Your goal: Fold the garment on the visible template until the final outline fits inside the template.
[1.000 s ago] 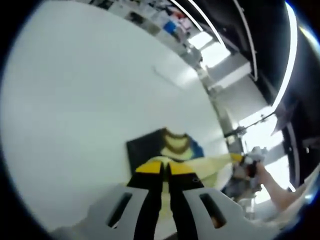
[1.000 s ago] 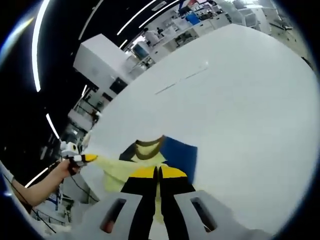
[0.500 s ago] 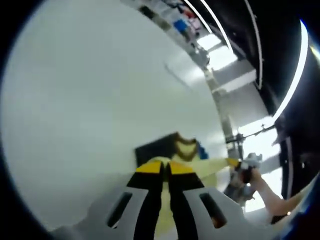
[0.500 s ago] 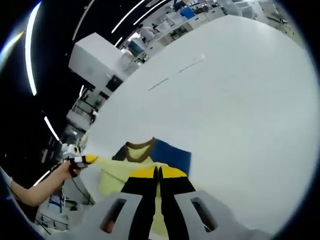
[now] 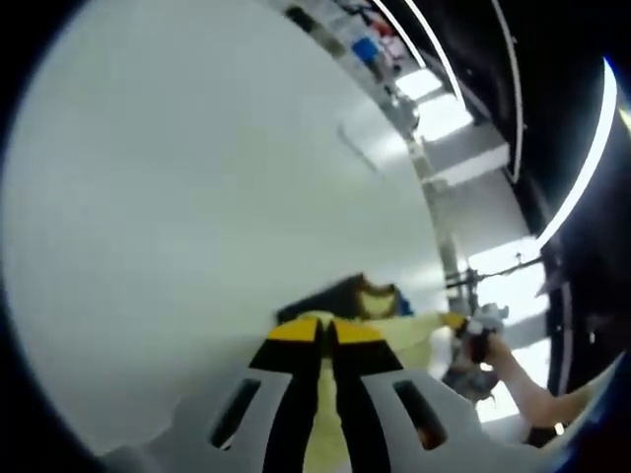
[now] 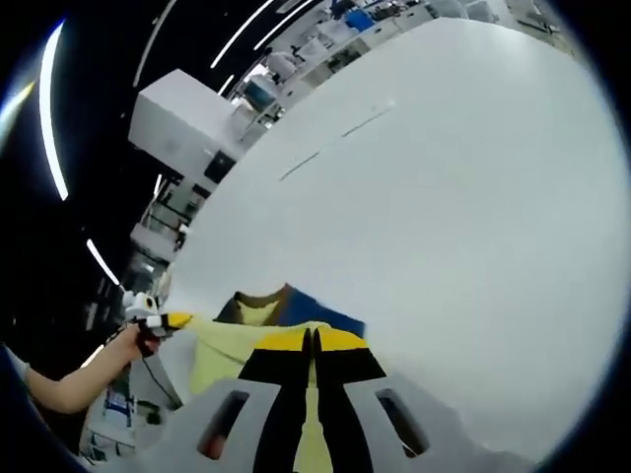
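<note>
A pale yellow garment (image 5: 419, 335) with a brown collar (image 5: 373, 293) is stretched over a dark blue template (image 5: 314, 302) on the white table (image 5: 197, 197). My left gripper (image 5: 326, 325) is shut on one edge of the garment. The right gripper (image 5: 463, 322), held by a hand (image 5: 498, 355), pinches the far end. In the right gripper view my right gripper (image 6: 312, 335) is shut on the garment (image 6: 222, 350). There the collar (image 6: 258, 302) and the template (image 6: 330, 317) lie just beyond the jaws. The left gripper (image 6: 170, 320) holds the other end at the left.
The white table (image 6: 444, 197) spreads wide beyond the template. Past its far edge stand shelves and benches (image 6: 345, 25) and a white block (image 6: 182, 113). Bright ceiling strips (image 5: 572, 148) run overhead. A person's forearm (image 6: 69, 389) reaches in at the left.
Both cameras have sunk closer to the table, so the template looks flatter and narrower. The garment stays stretched between the two shut grippers and covers more of the template.
</note>
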Demonstrator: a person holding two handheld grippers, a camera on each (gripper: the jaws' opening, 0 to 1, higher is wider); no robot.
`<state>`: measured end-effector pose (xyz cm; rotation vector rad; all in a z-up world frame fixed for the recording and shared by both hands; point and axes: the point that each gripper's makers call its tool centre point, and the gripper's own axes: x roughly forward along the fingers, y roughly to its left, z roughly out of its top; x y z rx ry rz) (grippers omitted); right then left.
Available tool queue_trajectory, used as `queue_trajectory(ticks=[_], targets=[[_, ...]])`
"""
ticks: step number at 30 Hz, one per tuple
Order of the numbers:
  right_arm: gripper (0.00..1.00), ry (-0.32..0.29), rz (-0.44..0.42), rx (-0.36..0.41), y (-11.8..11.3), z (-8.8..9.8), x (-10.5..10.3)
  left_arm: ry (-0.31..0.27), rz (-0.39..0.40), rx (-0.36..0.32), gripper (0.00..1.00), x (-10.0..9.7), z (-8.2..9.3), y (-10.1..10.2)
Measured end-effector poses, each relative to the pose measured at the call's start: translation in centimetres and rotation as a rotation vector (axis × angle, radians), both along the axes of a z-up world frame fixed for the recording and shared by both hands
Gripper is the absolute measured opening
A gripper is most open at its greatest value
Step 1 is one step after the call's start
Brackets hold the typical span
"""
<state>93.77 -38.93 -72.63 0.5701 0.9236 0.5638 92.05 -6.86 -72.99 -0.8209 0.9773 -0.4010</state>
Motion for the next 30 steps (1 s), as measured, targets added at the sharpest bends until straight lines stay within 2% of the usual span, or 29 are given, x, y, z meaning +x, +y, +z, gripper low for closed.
queue_trajectory(ticks=[4,5,11,16,18,22,27,30], targets=[[0.03,0.022,0.000,0.007,0.2,-0.8,0.2,0.019,0.007,-0.013,0.00,-0.2,0.2,-1.2],[0.03,0.024,-0.001,0.006,0.2,-0.9,0.3,0.025,0.011,-0.019,0.00,0.5,-0.3,-0.4],[0.03,0.072,-0.030,0.044,0.0,-1.7,1.2,0.053,0.039,-0.045,0.00,0.3,-0.1,-1.4],[0.03,0.083,-0.049,0.062,0.1,-2.0,1.4,0.079,0.106,-0.103,0.00,0.5,0.1,-1.4],[0.04,0.082,-0.062,0.078,0.2,-2.0,1.4,0.080,0.122,-0.122,0.00,0.7,0.0,-1.0],[0.04,0.080,-0.100,0.116,0.1,-1.8,1.7,0.074,0.132,-0.111,0.00,0.6,0.2,-1.0],[0.03,0.087,-0.112,0.120,0.0,-2.0,1.7,0.069,0.140,-0.106,0.00,0.5,0.5,-1.3],[0.03,0.112,-0.147,0.138,-0.2,-2.3,2.0,0.082,0.178,-0.147,0.00,0.8,0.6,-1.3]])
